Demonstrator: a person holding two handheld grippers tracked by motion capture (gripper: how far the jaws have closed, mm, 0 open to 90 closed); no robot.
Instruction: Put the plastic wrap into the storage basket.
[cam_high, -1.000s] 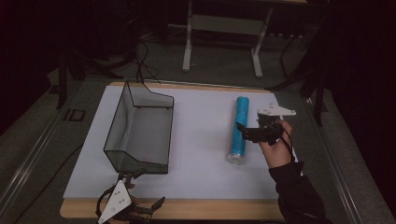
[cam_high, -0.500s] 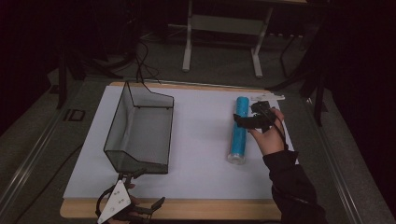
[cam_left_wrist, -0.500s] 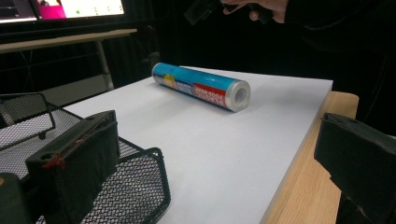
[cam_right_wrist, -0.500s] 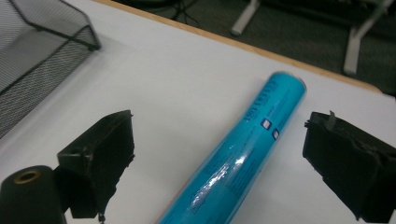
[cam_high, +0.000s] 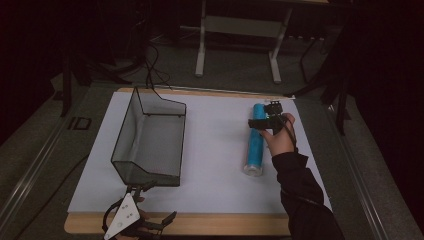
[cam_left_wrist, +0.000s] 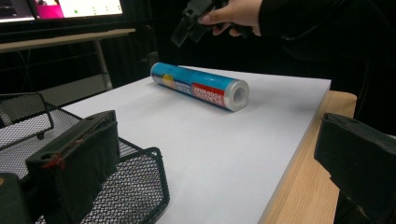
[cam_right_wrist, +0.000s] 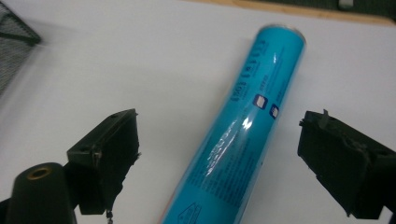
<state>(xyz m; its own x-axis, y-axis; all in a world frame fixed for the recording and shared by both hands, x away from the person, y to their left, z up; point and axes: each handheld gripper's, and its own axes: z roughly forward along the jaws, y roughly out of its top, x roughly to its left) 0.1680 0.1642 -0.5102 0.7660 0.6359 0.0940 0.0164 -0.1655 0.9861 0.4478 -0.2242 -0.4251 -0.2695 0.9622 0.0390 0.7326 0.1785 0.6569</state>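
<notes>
A blue roll (cam_high: 255, 146) with a printed label lies on the white sheet (cam_high: 215, 150), its long axis running away from me. My right gripper (cam_high: 258, 123) hovers open over the roll's far part, one black jaw on each side of the roll (cam_right_wrist: 256, 105) and nothing touching it; in its own view, the right gripper (cam_right_wrist: 226, 151). A black wire-mesh basket (cam_high: 150, 142) stands empty at the left. My left gripper (cam_high: 160, 201) is open at the table's front edge, just before the basket's near corner (cam_left_wrist: 140, 186). From the left gripper (cam_left_wrist: 217, 163) the roll (cam_left_wrist: 201, 86) lies ahead, the right gripper (cam_left_wrist: 189, 23) above it.
The white sheet covers a wooden tabletop (cam_high: 225, 224) whose bare edge runs along the front. Beyond the table stand a metal frame (cam_high: 235, 30) and cables on the floor. A lit monitor (cam_left_wrist: 70, 7) sits far off in the left gripper view.
My right gripper has moved away from me and leftward, from beside the roll's middle to over its far part. The left gripper, roll and basket stay put.
</notes>
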